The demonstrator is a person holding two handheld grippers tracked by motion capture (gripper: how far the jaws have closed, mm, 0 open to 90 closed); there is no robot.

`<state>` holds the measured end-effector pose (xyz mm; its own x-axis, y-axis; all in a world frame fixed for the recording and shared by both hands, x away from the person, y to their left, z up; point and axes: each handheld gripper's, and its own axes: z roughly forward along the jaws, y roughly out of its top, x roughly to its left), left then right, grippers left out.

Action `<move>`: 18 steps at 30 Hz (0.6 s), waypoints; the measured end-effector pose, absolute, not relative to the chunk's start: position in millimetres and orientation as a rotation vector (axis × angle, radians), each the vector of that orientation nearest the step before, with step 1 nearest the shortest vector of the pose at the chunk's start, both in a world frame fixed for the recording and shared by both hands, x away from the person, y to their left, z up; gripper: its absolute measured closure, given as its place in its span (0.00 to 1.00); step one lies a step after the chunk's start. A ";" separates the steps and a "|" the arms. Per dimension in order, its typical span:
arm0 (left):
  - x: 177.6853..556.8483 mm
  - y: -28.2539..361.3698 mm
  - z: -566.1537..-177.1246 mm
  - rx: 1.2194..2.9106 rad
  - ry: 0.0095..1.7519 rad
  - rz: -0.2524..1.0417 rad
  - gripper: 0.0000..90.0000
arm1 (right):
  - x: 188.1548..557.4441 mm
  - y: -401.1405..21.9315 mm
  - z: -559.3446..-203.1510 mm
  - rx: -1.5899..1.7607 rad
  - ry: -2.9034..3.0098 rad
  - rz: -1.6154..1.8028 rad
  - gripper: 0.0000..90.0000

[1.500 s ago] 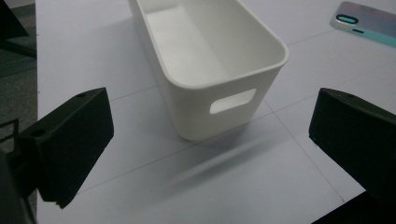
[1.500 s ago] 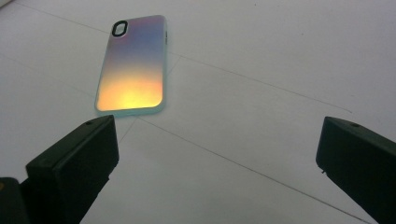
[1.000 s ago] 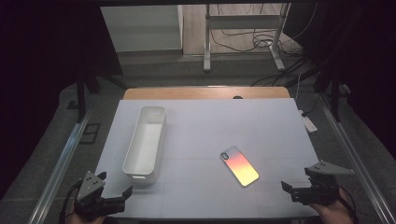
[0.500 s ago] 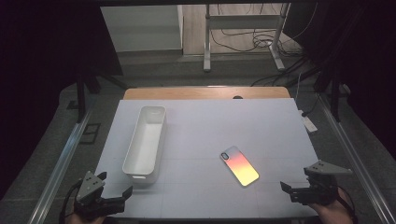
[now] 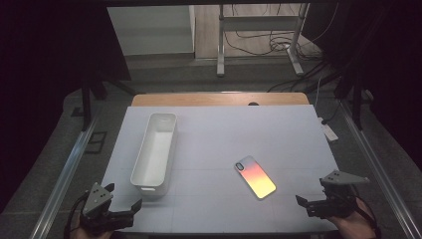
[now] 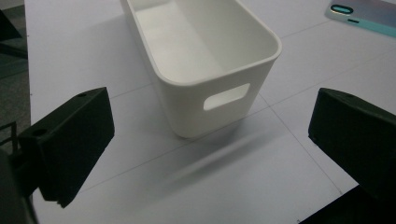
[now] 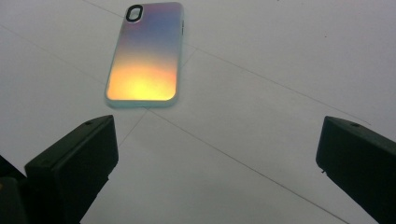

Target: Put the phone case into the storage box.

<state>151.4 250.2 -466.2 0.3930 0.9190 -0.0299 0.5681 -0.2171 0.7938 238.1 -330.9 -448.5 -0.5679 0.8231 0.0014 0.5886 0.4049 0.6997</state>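
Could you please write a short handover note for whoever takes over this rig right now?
Left gripper: open, empty, at the table's near left corner, facing the long white plastic bin.
Right gripper: open, empty, at the near right, facing the iridescent orange-pink phone case.
The case lies flat, camera hole away from the person, apart from the bin, which is empty.
Done: nothing grasped.
Left: probably pick up the case and place it in the bin.

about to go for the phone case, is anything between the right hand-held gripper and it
Nothing visible. The right hand-held gripper sits open near the table's front edge, and only bare white table lies between it and the phone case, which lies flat and apart from the white bin.
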 end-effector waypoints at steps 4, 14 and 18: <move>151.3 249.9 -466.3 1.907 1.272 0.597 0.01 | 240.1 -329.2 -448.8 1.214 2.346 0.943 0.00; 151.3 251.1 -466.3 1.895 1.278 0.592 0.01 | 247.1 -321.4 -447.7 1.201 2.407 0.897 0.00; 151.3 251.4 -466.2 1.895 1.280 0.591 0.01 | 250.0 -319.6 -447.3 1.192 2.420 0.885 0.00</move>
